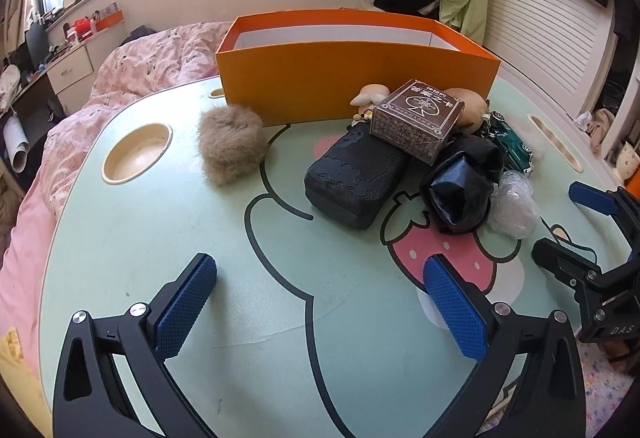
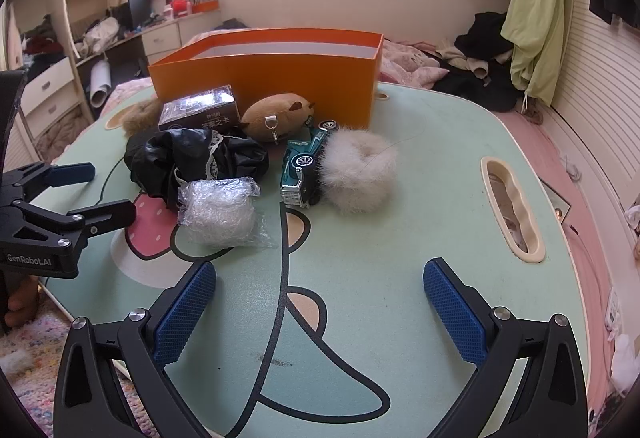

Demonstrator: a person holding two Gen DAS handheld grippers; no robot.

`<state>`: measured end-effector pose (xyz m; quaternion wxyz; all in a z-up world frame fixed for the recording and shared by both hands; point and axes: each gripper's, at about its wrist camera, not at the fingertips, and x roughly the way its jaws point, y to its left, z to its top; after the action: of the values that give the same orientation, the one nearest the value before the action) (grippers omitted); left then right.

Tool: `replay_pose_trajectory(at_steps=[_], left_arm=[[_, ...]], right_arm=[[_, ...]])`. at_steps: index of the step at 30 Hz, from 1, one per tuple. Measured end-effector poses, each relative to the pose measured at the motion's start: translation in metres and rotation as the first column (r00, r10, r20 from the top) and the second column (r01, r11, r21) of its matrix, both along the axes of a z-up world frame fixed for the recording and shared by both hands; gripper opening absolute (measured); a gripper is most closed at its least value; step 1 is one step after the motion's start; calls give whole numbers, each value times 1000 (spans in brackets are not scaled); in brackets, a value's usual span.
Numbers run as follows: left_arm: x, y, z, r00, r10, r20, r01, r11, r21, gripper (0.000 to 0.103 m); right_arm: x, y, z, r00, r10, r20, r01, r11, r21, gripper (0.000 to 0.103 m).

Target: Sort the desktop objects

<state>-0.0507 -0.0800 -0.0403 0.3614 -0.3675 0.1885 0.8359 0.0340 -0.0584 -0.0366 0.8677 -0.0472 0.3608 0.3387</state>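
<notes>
Bedroom, mint cartoon lap table [image 1: 140, 258] with an empty-looking orange box [image 1: 352, 78] at its far edge; nothing sorted yet, so this reads as the approach before the first pick. Left gripper [image 1: 320, 302] and right gripper [image 2: 320, 302] both hover spread wide, holding nothing. Clutter sits ahead of the pads: black case [image 1: 356, 178] nearest left, bubble-wrap bundle [image 2: 220, 214] nearest right; next move needs one target centred between the jaws.

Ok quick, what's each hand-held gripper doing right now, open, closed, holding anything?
Left hand-held gripper: open wide, nothing between its fingers.
Right hand-held gripper: open, empty, above the table.
</notes>
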Motion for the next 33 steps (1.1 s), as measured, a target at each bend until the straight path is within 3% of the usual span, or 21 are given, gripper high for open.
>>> replay_pose_trajectory(at_steps=[11, 16, 21, 27, 33], left_arm=[[-1, -2, 7, 1000, -15, 2, 15, 1000, 3, 103], [1, -2, 9, 1000, -20, 1, 20, 1000, 2, 103], [1, -2, 9, 1000, -25, 2, 25, 1000, 2, 103], [1, -2, 9, 1000, -29, 2, 29, 1000, 2, 103], [6, 0, 13, 999, -32, 1, 32, 999, 2, 103]], right_arm=[[9, 1, 9, 1000, -3, -20, 2, 999, -51, 103], [20, -1, 66, 999, 3, 47, -4, 1000, 17, 103], [58, 45, 103, 999, -8, 46, 10, 999, -46, 103], [102, 98, 99, 999, 15, -51, -20, 995, -95, 103], [109, 114, 81, 998, 15, -65, -24, 989, -147, 103]])
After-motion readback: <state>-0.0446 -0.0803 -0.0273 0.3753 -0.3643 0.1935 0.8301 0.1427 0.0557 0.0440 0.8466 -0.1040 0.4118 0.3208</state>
